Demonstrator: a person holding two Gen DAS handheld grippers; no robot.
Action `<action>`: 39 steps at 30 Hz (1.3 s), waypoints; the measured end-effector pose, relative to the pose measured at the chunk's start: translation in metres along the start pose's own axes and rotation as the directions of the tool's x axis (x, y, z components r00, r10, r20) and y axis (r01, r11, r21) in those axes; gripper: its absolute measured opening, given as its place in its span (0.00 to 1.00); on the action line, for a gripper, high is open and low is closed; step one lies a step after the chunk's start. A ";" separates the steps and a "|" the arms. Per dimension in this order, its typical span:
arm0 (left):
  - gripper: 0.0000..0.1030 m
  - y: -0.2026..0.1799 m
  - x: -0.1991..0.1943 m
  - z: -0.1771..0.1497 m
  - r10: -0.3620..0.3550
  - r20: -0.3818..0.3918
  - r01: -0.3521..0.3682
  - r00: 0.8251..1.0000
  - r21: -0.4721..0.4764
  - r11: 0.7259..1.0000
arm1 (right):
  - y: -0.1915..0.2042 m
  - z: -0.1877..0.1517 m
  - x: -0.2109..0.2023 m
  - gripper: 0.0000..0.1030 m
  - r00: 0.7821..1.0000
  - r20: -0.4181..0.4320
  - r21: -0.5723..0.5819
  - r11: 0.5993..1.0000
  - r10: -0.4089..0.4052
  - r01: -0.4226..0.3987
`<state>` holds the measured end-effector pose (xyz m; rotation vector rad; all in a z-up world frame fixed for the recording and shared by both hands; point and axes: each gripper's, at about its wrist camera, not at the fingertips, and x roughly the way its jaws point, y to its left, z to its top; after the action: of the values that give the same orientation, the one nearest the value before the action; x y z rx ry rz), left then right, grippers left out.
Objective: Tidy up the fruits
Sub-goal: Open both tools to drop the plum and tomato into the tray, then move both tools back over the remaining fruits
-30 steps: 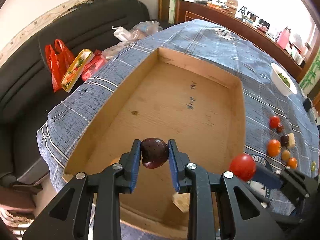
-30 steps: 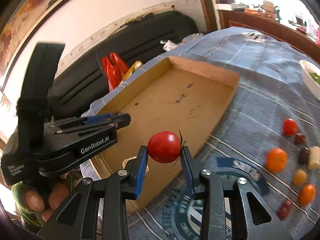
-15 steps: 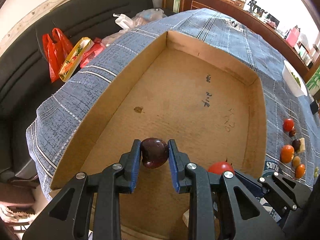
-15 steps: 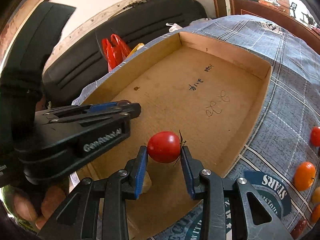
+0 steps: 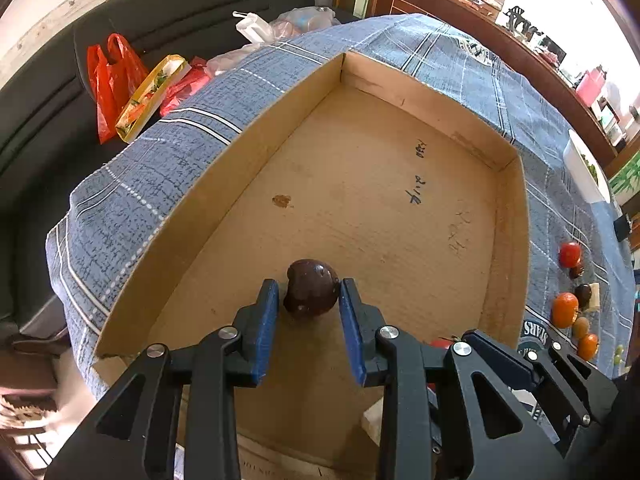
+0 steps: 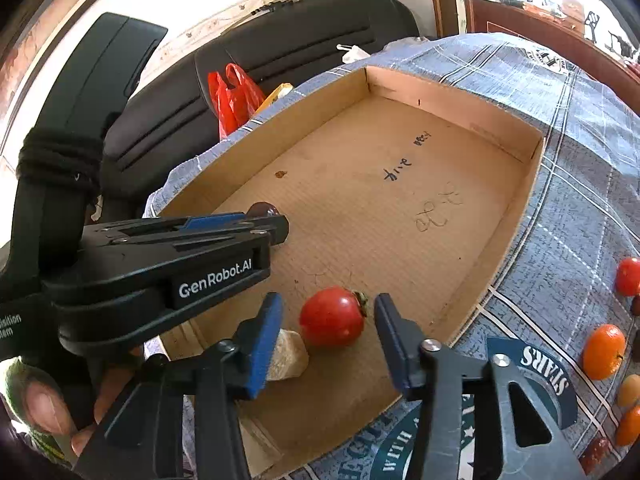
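Both sets of jaws have just been opening since the earlier frames, and both hands have dropped down into the box. Nearest me, my right gripper [image 6: 328, 332] stands parted with clear gaps on either side of the red tomato [image 6: 331, 317], which sits on the floor of the cardboard box [image 6: 460, 116] near its close corner, its stem end turned toward my right-hand finger; a pale lump [image 6: 289, 355] lies just beside it on the left. A little farther in, my left gripper [image 5: 308, 312] is only slightly open, the dark plum [image 5: 311, 288] between the pads but resting on the cardboard (round, so no long axis worth aligning to). Each fruit lies straight ahead between its own fingers, so backing straight out looks like the clean exit. Beyond, on the tabletop [image 6: 592, 128], the remaining fruits [image 6: 603, 351] wait on my right side, nearer my right hand.
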<state>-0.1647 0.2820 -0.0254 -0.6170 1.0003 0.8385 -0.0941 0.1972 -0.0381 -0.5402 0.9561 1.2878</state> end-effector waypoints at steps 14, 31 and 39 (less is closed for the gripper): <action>0.28 -0.003 -0.041 -0.014 -0.040 0.058 0.041 0.998 -0.012 0.999 | -0.010 -0.031 -0.065 0.49 0.995 0.099 0.056 0.998 0.016 -0.021; 0.37 -0.078 -0.074 -0.058 -0.092 0.092 0.078 0.991 0.150 0.986 | -0.080 -0.098 -0.144 0.49 0.978 0.191 0.236 0.971 -0.089 0.042; 0.36 -0.100 -0.077 -0.073 -0.102 0.073 0.087 0.992 0.188 0.978 | -0.112 -0.129 -0.160 0.49 0.972 0.189 0.309 0.948 -0.138 0.075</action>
<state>-0.1379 0.1466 0.0212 -0.4638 0.9539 0.6727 -0.0230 -0.0203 0.0085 -0.2119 0.9118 1.0535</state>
